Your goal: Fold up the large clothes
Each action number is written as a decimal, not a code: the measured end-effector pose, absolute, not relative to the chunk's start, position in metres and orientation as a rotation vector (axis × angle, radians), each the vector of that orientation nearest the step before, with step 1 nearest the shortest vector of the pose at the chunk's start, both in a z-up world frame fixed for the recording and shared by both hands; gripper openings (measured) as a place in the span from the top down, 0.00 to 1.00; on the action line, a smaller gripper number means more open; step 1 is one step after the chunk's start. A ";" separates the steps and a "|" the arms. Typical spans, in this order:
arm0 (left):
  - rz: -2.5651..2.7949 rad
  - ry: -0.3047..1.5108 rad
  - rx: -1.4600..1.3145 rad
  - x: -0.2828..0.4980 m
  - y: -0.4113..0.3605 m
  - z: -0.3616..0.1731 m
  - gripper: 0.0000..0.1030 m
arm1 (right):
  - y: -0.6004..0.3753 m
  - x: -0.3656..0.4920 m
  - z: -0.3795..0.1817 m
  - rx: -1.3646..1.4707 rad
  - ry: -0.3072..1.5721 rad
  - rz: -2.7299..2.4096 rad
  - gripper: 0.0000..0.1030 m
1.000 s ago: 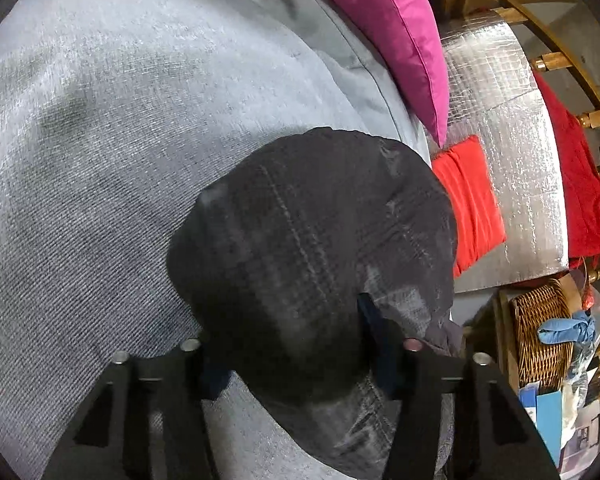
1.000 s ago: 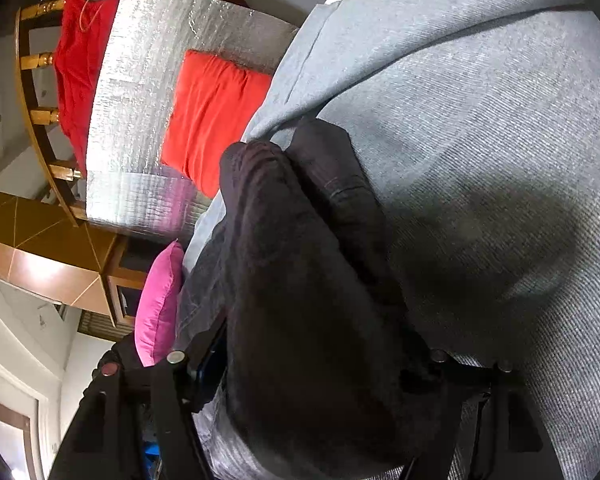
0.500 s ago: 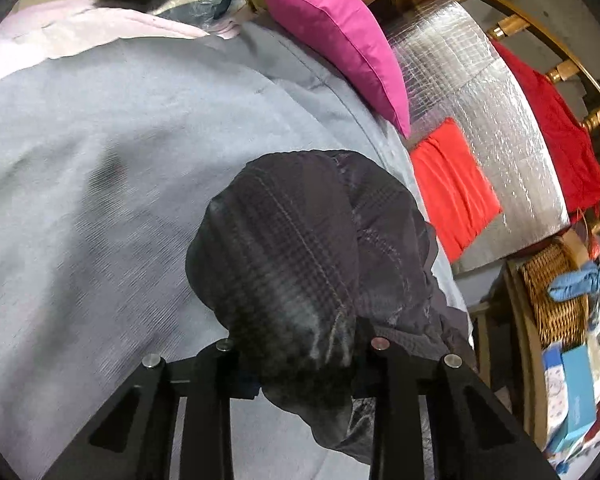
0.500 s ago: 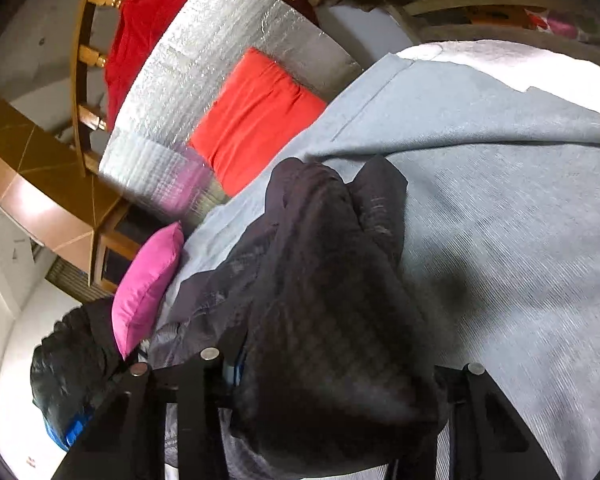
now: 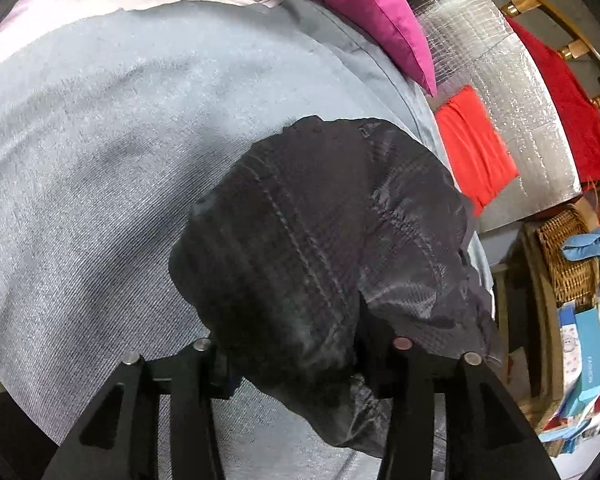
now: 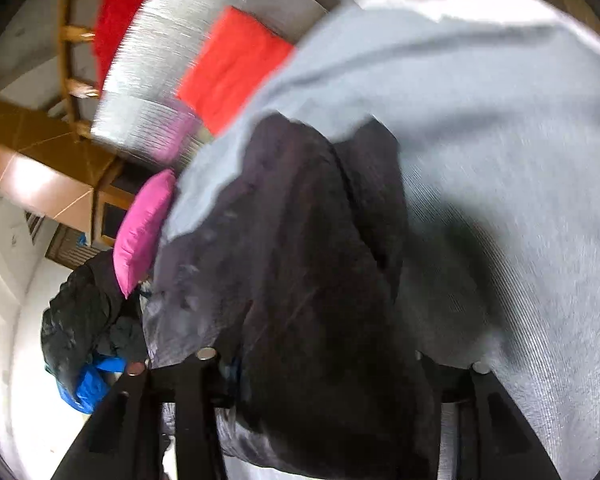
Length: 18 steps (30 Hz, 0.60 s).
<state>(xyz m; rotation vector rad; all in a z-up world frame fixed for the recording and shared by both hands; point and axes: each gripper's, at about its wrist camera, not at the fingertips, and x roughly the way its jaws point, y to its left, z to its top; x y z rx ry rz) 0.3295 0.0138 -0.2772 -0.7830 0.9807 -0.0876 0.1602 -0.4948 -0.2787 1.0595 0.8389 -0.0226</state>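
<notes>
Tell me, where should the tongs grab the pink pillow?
Probably the pink pillow by its pointed lower corner, coming from the grey bedcover side. That corner sticks out thin and free, while the plump middle looks too thick to pinch.

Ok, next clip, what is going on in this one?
A person is folding a dark garment on a grey-covered surface, with a handheld gripper in each hand. The left gripper and the right gripper each have a bunch of the dark cloth between their fingers, so the garment hangs gathered in a lump over the grey cover. It is not laid flat or neatly folded yet. A pink cushion lies at the far edge. The right wrist view is motion-blurred.
</notes>
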 end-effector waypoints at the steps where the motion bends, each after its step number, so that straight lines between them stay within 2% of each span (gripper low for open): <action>1: -0.096 0.997 -0.777 0.330 0.015 -0.276 0.48 | -0.503 0.156 -0.281 1.120 0.843 0.003 0.39; 2: -0.104 1.020 -0.768 0.331 0.016 -0.273 0.43 | -0.509 0.149 -0.280 1.151 0.853 0.014 0.37; 6: -0.139 1.059 -0.717 0.315 0.036 -0.261 0.36 | -0.533 0.118 -0.259 1.145 0.808 0.045 0.31; 9: -0.140 1.039 -0.630 0.302 0.054 -0.242 0.35 | -0.560 0.085 -0.243 1.144 0.693 0.021 0.17; 14: -0.087 0.939 -0.472 0.322 0.068 -0.204 0.27 | -0.587 0.093 -0.256 1.206 0.683 0.027 0.16; 16: -0.137 0.950 -0.481 0.347 0.065 -0.198 0.22 | -0.582 0.113 -0.260 1.204 0.728 0.041 0.16; 18: -0.160 0.984 -0.514 0.370 0.059 -0.201 0.22 | -0.578 0.134 -0.260 1.197 0.762 0.049 0.16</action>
